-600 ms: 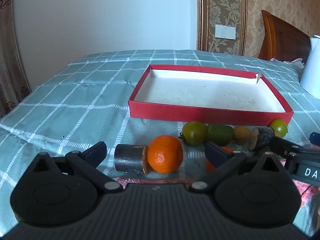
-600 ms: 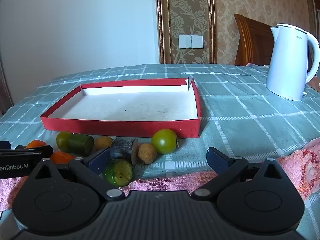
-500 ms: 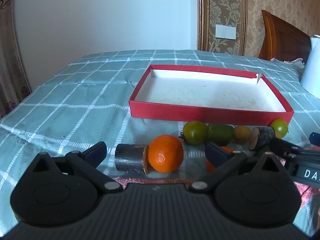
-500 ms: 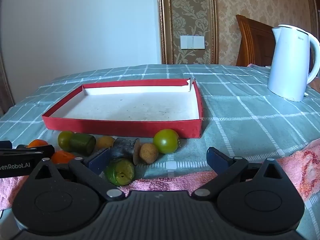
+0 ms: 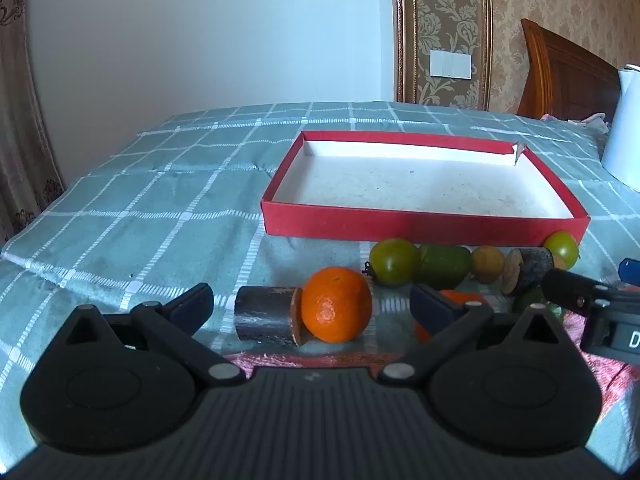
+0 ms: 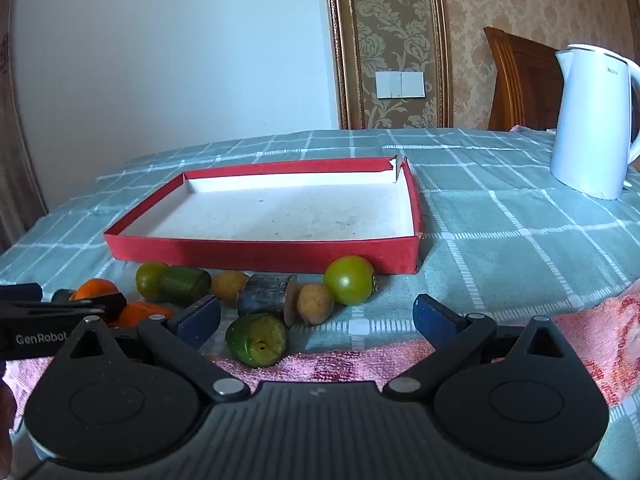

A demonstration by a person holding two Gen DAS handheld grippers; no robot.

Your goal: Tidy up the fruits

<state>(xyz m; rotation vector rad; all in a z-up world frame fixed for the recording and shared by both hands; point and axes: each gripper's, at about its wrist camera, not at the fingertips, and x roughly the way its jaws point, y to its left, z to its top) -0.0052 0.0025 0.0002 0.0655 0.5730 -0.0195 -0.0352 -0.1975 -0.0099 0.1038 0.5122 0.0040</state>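
Observation:
A shallow red box (image 5: pixel 424 226) (image 6: pixel 264 249) with a white inside lies on the checked cloth. Several fruits sit in a row before its near wall. An orange (image 5: pixel 336 304) and a dark cylinder (image 5: pixel 266 314) lie between the tips of my left gripper (image 5: pixel 310 306), which is open and touches neither. My right gripper (image 6: pixel 316 318) is open too, over a green cut fruit (image 6: pixel 258 339), a dark cylinder (image 6: pixel 267 295) and a small brown fruit (image 6: pixel 315 304). A green tomato (image 6: pixel 349 280) rests by the box's right corner. Two oranges (image 6: pixel 138 312) lie left, partly hidden.
A white kettle (image 6: pixel 592 120) stands at the back right on the cloth. A pink towel (image 6: pixel 592 328) covers the near table edge. A wooden chair back (image 6: pixel 520 80) and a wall rise behind. The left gripper's side shows in the right wrist view (image 6: pixel 56 320).
Both views have shifted only a little; the fruits and box sit slightly higher in each frame. Nothing was taken hold of or moved.

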